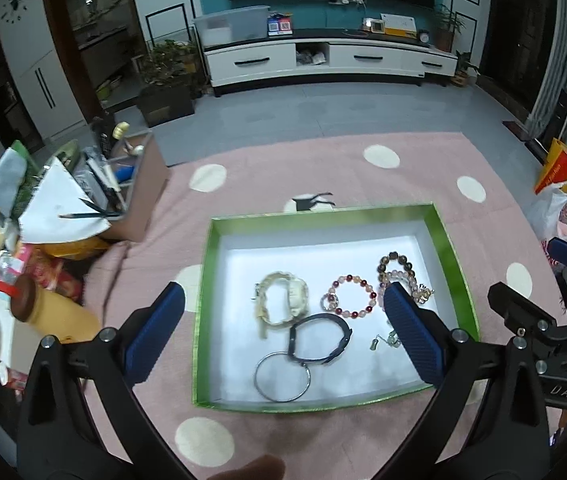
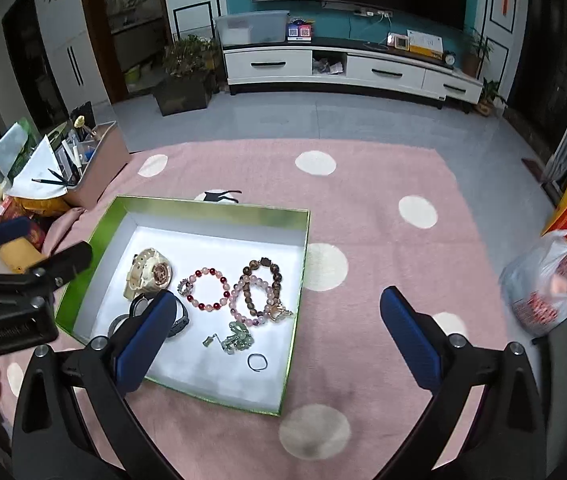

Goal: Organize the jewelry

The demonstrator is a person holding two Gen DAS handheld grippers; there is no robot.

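Left tool (image 1: 283,328): held above the box, its blue fingers (image 1: 155,336) spread wide apart, nothing gripped between them.
Right tool (image 2: 273,330): held to the right of the box, fingers (image 2: 411,344) spread wide apart, nothing gripped; its left finger is seen over the box's near-left part, its right finger over the rug.
Box (image 1: 449,248): a shallow green tray with a white floor, set on the rug; all the jewelry is kept inside it.
Watch (image 2: 149,274): cream-coloured, laid at the left of the box.
Black band (image 1: 319,338): laid just in front of the watch, overlapping the ring.
Ring (image 1: 282,377): a large plain metal hoop, placed near the front wall of the box.
Red bracelet (image 2: 207,290): red and pale beads, laid in the middle, beside the watch.
Brown bracelet (image 2: 261,284): dark beads, overlapped by a pink bracelet (image 2: 245,304) at the right of the box.
Green piece (image 2: 235,340): a small pale-green beaded item, found in front of the bracelets.
Small loop (image 2: 257,362): a thin dark circle, laid near the box's front-right corner.
Rug (image 2: 363,184): pink with white dots, spread over a grey floor.
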